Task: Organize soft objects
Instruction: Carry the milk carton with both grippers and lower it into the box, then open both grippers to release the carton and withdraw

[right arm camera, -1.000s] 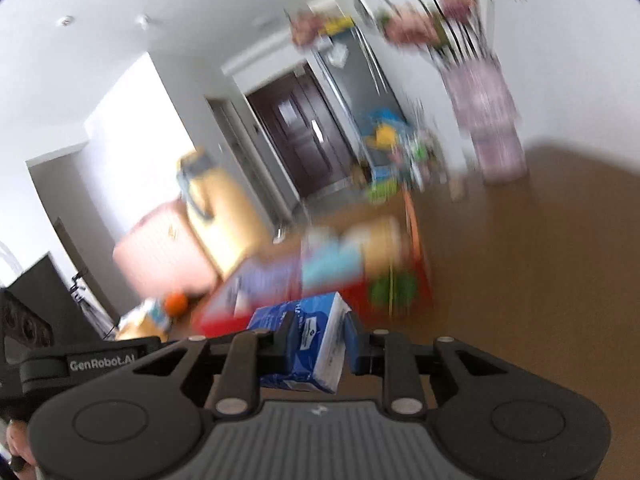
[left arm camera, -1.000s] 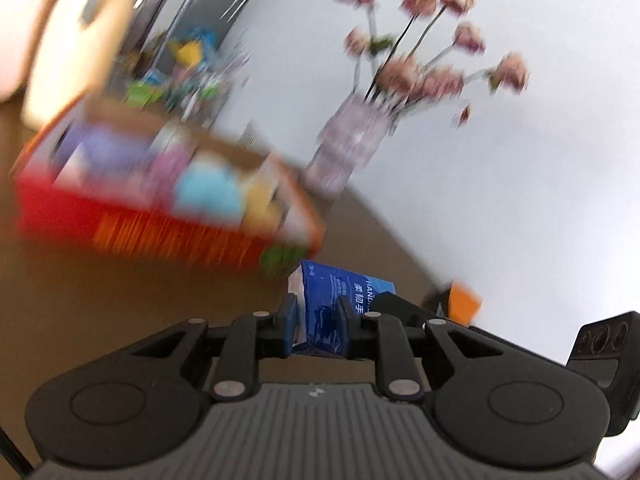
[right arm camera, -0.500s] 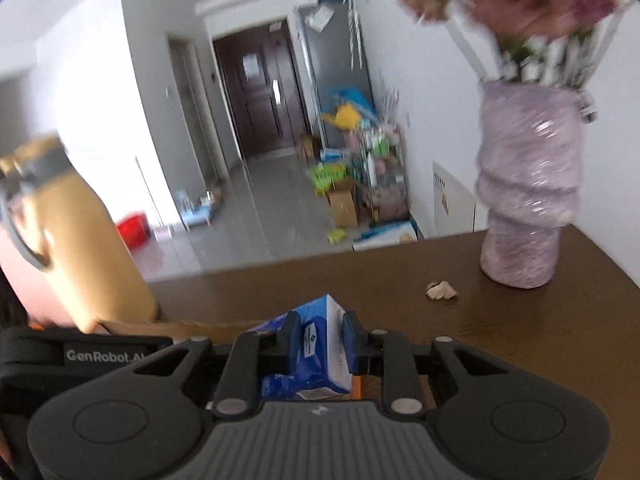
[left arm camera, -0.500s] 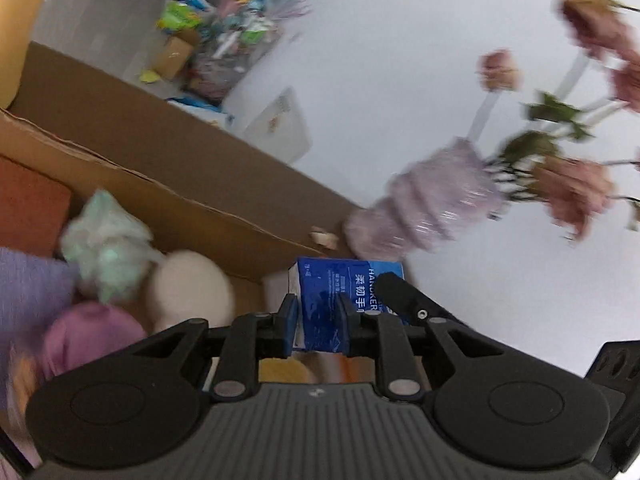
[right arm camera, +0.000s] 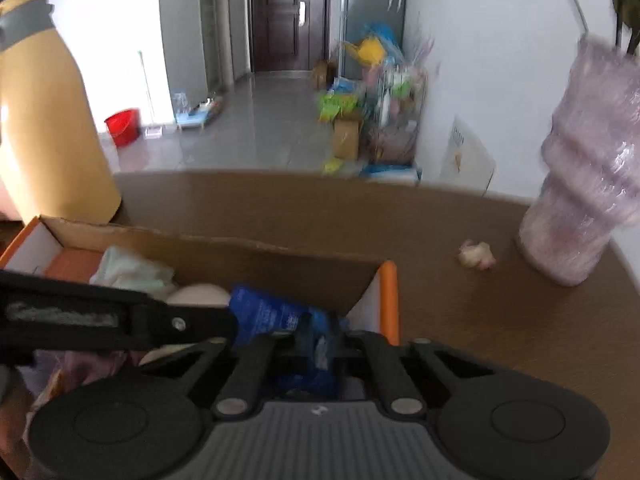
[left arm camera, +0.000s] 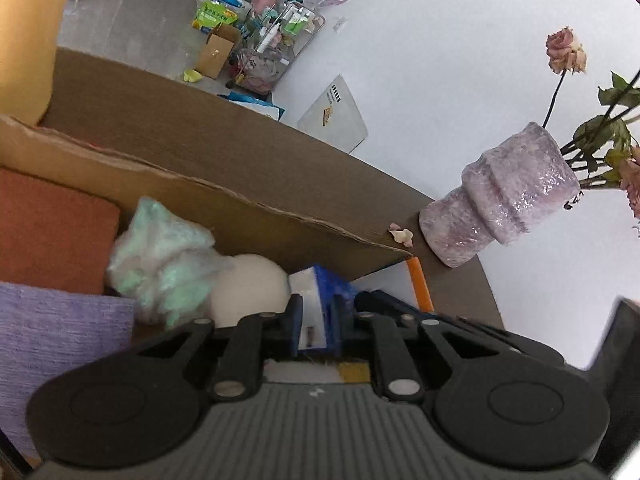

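Both grippers hold one blue tissue pack [left arm camera: 320, 308] inside the right end of a cardboard box [left arm camera: 256, 216]. My left gripper [left arm camera: 318, 314] is shut on the pack. My right gripper [right arm camera: 320, 340] is shut on the same pack [right arm camera: 272, 312] from the other side. In the box lie a mint fluffy ball [left arm camera: 164, 256], a cream round soft thing [left arm camera: 248, 284], an orange cloth [left arm camera: 52, 236] and a purple cloth [left arm camera: 52, 328]. The left gripper's arm [right arm camera: 100, 312] crosses the right wrist view.
The box stands on a brown table [right arm camera: 480, 312]. A purple vase [left arm camera: 504, 196] with dried roses stands at the table's far right by a white wall, a fallen petal [right arm camera: 476, 255] near it. A tall yellow bottle [right arm camera: 44, 120] stands behind the box's left end.
Both grippers have carried the tissue pack forward over the box and lowered it into the box's right end. The box contents now fill the lower views.
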The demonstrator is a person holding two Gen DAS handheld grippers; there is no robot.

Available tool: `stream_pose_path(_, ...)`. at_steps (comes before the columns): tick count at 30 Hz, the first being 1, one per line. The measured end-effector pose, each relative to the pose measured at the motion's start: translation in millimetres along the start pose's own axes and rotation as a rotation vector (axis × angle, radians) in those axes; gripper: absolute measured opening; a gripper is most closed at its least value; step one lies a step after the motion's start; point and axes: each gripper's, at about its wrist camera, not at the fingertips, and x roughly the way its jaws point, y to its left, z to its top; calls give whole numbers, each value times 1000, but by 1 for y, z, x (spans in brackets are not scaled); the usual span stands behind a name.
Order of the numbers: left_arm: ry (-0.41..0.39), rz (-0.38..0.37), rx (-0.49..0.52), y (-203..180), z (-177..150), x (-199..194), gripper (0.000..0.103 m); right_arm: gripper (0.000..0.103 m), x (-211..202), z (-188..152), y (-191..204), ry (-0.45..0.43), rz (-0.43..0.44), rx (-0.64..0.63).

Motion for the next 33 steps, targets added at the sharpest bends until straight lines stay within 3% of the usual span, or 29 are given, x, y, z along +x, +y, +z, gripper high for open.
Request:
stream_pose_path(2,-26,24,47,-4,1,-14,15,12,-9,2,6,-21,-35,-24)
stream_pose_path(7,-104,70,119,-14,5,-67,20,13,-60,11,10,-74,12,-27)
stream_pose_path(12,-208,179,249,-22,-11,-142,42,21,-140,7,0,-146,15,-19)
stream_pose_path(14,-249,241,306,-24,-24,-171,46,27,-165,-1,-10,-155,22,-11)
stream_pose_path(17,-322,339,374,-24,-46,-212,67,31,-200,-19,-22,-174,24,20)
stream_pose_path(19,-389,405,406,-24,-64,-233,78,42,-220,-34,-25,-211,12,36)
stream_pose_path(21,-445,448,444,-27,-83,-250,84,68,-240,-51,-24,-272,5,50)
stream_pose_path(24,-468,447,449,-28,-103,-269,86,79,-266,-75,-14,-387,-19,44)
stream_pose_path(33,-577,427,469,-30,-153,-316,87,81,-308,-125,22,-518,-32,23)
